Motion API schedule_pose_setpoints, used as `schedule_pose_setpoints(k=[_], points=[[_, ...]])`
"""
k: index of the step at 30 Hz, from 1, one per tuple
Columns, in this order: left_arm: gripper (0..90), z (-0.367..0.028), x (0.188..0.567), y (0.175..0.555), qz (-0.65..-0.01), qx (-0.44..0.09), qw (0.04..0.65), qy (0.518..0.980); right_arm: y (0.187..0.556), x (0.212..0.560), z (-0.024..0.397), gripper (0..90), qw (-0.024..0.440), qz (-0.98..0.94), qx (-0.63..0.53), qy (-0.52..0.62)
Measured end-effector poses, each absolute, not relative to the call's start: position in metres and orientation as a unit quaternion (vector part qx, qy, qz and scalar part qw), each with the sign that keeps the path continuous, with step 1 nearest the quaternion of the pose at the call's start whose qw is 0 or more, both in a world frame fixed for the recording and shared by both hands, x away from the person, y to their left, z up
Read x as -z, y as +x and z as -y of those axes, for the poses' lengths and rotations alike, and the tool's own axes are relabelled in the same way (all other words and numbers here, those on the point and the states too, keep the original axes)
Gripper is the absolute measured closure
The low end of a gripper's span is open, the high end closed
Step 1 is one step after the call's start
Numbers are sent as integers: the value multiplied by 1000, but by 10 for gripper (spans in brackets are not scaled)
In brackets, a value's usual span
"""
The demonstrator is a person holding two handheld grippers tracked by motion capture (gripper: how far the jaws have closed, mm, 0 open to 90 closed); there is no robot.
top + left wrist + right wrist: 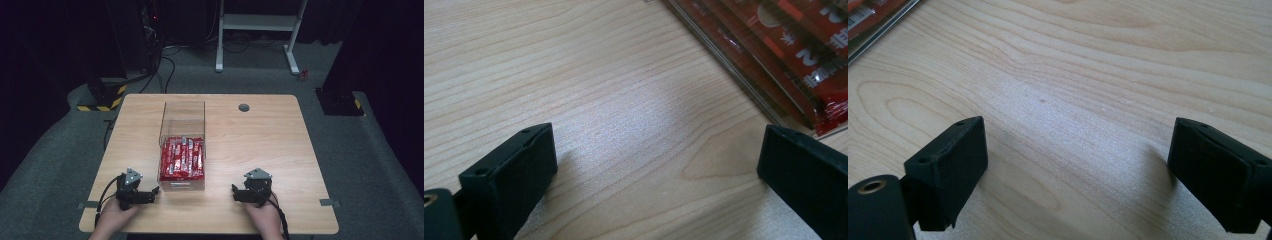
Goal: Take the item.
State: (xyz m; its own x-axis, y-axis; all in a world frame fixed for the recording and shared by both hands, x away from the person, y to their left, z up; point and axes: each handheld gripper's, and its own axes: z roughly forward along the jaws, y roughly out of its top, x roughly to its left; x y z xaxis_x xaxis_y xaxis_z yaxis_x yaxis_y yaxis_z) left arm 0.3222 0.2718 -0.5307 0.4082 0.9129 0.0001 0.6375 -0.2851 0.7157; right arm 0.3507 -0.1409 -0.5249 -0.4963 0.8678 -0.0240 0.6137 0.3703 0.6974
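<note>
Our two hands rest at the near edge of the bench, each holding a gripper beside a clear box of red packets.

We see the red packets (182, 159) lying side by side in the near half of the clear box (183, 116), which stands on the bench (270, 145) left of its middle. We hold the left gripper (154, 191) just beside the box's near left corner, its fingers (519, 175) spread wide over bare wood, with the packets at the upper right of the left gripper view. We hold the right gripper (234, 192) near the box's near right corner but apart from it, its fingers (950, 167) spread wide too and nothing between them. On the bench's far side sits a small grey round cap (244, 107).
</note>
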Motion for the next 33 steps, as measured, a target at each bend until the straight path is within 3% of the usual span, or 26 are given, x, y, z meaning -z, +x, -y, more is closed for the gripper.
schedule_pose_setpoints(k=[33], points=[[28,-272,531,322,-501,-211,326,773,335,508,128,91,194,-801,-381,418]])
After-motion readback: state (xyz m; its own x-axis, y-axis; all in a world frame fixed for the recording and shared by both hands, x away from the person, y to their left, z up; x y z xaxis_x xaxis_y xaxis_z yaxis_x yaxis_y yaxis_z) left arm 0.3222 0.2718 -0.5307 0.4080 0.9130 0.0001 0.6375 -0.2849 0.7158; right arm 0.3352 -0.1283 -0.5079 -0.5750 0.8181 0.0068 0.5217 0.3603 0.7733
